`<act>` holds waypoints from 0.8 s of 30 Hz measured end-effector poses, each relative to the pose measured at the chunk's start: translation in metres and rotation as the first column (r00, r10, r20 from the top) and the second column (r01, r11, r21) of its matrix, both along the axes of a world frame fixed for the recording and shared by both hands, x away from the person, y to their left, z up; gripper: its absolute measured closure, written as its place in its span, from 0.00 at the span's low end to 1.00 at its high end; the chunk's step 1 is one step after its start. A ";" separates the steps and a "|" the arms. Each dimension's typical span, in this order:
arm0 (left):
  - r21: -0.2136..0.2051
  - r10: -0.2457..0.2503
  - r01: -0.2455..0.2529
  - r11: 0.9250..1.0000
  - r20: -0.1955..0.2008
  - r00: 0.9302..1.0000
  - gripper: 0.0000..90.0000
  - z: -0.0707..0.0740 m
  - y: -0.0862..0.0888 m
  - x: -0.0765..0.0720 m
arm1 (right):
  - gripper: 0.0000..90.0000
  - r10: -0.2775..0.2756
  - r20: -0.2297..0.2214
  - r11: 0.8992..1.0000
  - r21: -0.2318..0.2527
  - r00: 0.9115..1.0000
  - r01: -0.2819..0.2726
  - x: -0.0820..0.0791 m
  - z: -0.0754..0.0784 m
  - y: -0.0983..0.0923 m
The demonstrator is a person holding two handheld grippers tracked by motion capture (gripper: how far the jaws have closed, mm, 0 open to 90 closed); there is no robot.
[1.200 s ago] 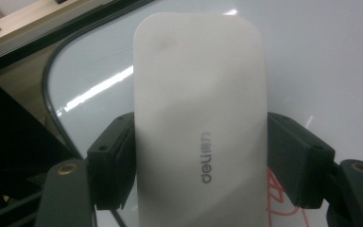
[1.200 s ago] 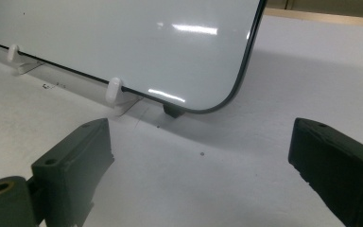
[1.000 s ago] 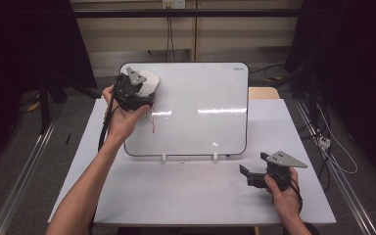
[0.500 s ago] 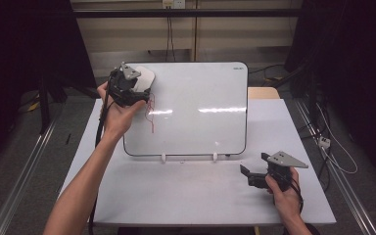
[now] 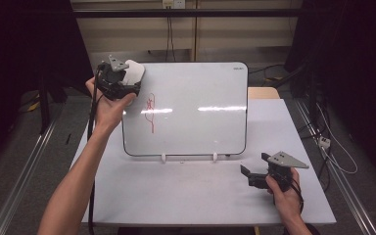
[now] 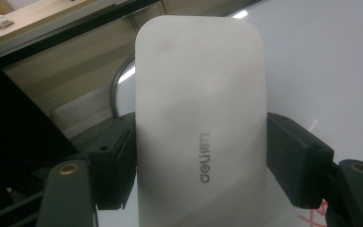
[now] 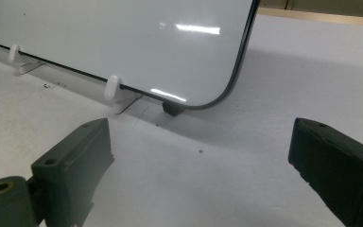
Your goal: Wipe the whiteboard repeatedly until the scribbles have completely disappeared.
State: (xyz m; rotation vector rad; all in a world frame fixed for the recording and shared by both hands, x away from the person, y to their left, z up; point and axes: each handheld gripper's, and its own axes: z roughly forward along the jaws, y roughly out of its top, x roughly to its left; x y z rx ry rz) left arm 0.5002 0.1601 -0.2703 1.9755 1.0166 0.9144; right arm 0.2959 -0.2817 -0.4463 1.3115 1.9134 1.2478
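Observation:
A whiteboard (image 5: pixel 200 107) leans on a small stand at the back of the white table (image 5: pixel 176 196). Red marker strokes (image 5: pixel 151 108) run down its left part. My left gripper (image 5: pixel 127 78) is up at the board's top left corner, shut on a white eraser (image 5: pixel 133 72). In the left gripper view the eraser (image 6: pixel 201 123) stands upright with both black pads (image 6: pixel 116 161) pressed on its sides, and the board (image 6: pixel 326 61) lies behind it. My right gripper (image 5: pixel 248 177) rests open at the table's front right, nothing between its jaws (image 7: pixel 198 165).
The board's lower right corner (image 7: pixel 227 97) and white stand clips (image 7: pixel 112 87) lie just ahead of my right gripper. A wooden block (image 5: pixel 263 93) sits behind the board on the right. Cables (image 5: pixel 323 142) hang past the table's right edge. Dark curtains flank the table.
My left gripper has carried the eraser up and left off the red strokes, which were hidden before and now show. The right gripper has stayed put.

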 end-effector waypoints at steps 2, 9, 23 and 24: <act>-0.017 -0.002 0.002 1.000 -0.005 1.000 0.35 0.001 0.004 0.001 | 0.08 0.000 0.000 1.000 -0.002 1.000 0.000 0.000 0.000 0.000; 0.008 0.002 -0.002 1.000 0.001 1.000 0.34 -0.002 0.000 -0.001 | 0.08 0.000 0.002 1.000 -0.002 1.000 0.000 0.000 0.000 0.001; 0.004 -0.007 0.007 1.000 0.000 1.000 0.34 -0.020 -0.003 -0.012 | 0.08 0.001 0.001 1.000 -0.007 1.000 -0.001 0.001 0.000 0.002; 0.002 -0.006 0.006 1.000 0.000 1.000 0.34 -0.021 -0.003 -0.012 | 0.08 0.004 0.001 1.000 -0.009 1.000 -0.004 0.001 0.000 0.002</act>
